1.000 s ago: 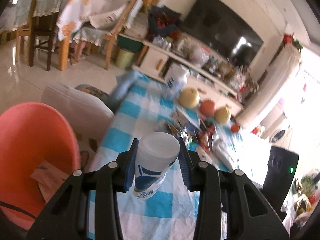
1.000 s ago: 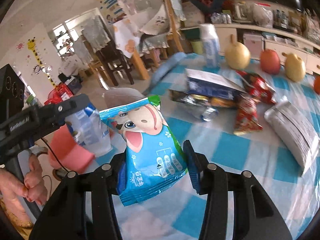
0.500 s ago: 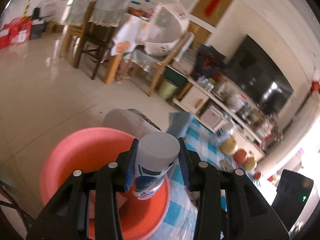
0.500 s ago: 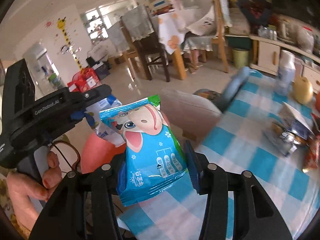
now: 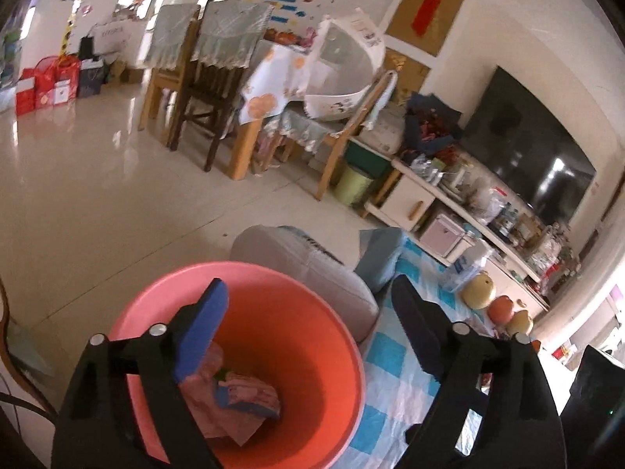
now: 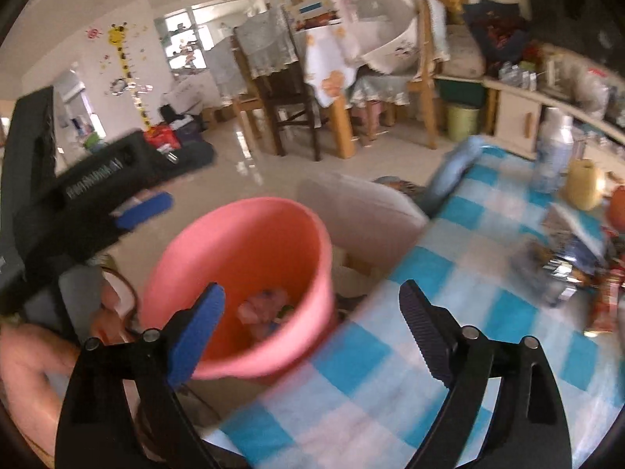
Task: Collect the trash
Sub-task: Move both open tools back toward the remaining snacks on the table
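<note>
We see the left tool (image 5: 308, 312) and right tool (image 6: 312, 312) at lower centre, both releasing with nothing between their widening jaws, above the pink bucket (image 5: 336, 336); trash (image 5: 234, 398) lies at its bottom, beside the blue-checked counter (image 6: 449, 273).

Bucket (image 5: 343, 336) coral-pink outside, orange-red inside. Tablecloth (image 6: 449, 273) blue & white checks. Gripper bodies black; left gripper (image 5: 308, 312) & right gripper (image 6: 312, 308) each w/ one blue pad, one black ribbed pad. Trash in bucket (image 5: 238, 394) pinkish w/ blue bits. Stool cushion (image 5: 304, 265) grey. Floor (image 5: 97, 195) glossy cream tile.
</note>
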Demonstrator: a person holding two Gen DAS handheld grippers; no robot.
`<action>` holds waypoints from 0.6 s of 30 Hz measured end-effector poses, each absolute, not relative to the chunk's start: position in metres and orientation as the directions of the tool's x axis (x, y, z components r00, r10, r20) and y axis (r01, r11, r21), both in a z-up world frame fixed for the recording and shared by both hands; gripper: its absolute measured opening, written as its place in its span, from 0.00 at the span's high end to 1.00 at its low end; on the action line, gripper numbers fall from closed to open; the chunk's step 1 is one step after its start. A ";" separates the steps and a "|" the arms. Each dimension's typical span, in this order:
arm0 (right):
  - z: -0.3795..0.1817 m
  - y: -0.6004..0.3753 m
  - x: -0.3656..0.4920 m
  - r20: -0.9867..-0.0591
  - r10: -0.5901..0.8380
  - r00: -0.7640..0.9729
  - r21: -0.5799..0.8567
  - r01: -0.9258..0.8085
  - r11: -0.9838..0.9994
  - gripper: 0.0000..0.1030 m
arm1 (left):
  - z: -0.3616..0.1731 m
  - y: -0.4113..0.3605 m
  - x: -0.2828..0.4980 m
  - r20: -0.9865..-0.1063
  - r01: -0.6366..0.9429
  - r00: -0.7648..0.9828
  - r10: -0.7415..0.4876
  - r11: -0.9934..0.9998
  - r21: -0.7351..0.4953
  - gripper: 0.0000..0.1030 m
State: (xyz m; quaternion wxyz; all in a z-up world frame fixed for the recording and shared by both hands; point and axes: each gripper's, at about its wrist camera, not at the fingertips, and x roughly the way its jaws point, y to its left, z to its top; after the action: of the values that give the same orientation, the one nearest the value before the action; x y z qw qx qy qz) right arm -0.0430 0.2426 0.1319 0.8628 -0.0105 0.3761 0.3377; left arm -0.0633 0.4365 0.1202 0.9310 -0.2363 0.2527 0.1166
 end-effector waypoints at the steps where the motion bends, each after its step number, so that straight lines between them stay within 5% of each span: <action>1: 0.131 0.235 -0.045 -0.659 0.563 0.498 0.228 -0.581 0.781 0.10 | 0.121 0.432 -0.064 -0.517 -0.321 0.851 0.085 0.865 -0.386 0.13; 18: 0.115 0.142 -0.072 -0.671 0.503 0.545 0.225 -0.498 0.838 0.08 | 0.128 0.362 -0.058 -0.527 -0.204 0.849 0.035 0.942 -0.266 0.12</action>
State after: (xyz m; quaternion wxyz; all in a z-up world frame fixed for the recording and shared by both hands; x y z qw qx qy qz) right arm -0.0720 0.1425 0.1150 0.8788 0.0037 0.3828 0.2848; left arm -0.0578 0.3621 0.1281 0.9485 -0.1580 0.2672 0.0631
